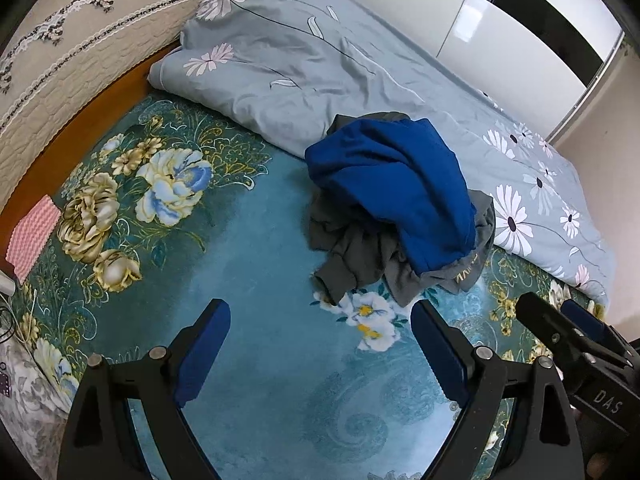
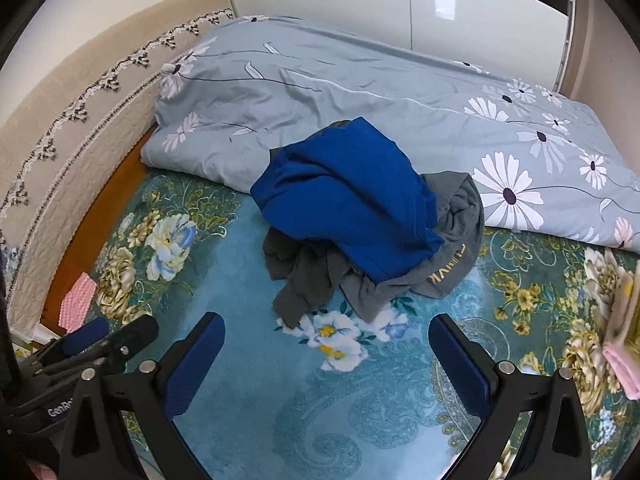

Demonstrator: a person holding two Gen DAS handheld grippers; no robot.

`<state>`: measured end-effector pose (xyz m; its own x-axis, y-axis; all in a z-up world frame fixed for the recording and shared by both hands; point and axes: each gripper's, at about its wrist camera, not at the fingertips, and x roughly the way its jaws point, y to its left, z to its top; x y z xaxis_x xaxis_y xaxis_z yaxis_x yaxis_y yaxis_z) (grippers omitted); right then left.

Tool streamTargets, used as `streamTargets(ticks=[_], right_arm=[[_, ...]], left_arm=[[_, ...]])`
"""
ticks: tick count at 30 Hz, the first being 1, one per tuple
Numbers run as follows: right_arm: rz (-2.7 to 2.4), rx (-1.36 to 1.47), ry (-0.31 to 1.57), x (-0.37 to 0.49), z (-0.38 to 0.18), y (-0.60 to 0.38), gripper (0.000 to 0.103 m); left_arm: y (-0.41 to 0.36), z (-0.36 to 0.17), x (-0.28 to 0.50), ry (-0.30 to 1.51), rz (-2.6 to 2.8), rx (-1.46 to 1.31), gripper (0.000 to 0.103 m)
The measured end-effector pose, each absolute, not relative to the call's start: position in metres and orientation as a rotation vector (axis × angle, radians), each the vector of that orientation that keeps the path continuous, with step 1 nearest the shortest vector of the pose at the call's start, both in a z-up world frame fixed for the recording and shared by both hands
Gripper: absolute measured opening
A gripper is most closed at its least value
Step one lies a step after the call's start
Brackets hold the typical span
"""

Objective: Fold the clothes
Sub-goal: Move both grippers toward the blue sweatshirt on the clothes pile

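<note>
1. Blue garment [image 1: 394, 188] [image 2: 348, 196]: crumpled, heaped on the grey garment.
2. Grey garment [image 1: 352, 248] [image 2: 304, 276]: bunched beneath, on teal floral bedspread [image 1: 256, 360] [image 2: 304, 400], touching the folded duvet [image 1: 304, 68] [image 2: 360, 92] behind.
3. Left hand-held gripper [image 1: 320, 332]: spread wide, empty, hovering near the pile.
4. Right hand-held gripper [image 2: 326, 344]: spread wide, empty, just short of the pile.
5. Pink cloth [image 1: 32, 236] [image 2: 76, 300]: at the bed's left edge.
</note>
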<state>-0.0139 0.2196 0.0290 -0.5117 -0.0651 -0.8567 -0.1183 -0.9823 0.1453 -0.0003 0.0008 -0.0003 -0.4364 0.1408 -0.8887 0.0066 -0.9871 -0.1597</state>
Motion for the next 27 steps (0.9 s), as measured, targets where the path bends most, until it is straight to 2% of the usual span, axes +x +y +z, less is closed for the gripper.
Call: streamTargets(ticks=[7,27], right_arm=[[2.692,-1.58,0.309,-0.013,0.028,0.224,0.103],[2.652,-1.607,0.219,-0.039,0.005,0.232,0.103]], left_arm=[[0.015,-0.006,-0.006,-0.18,2.556,-1.621,0.092],[0.031,-0.036,-0.033,-0.154,2.462,-1.767,0.092]])
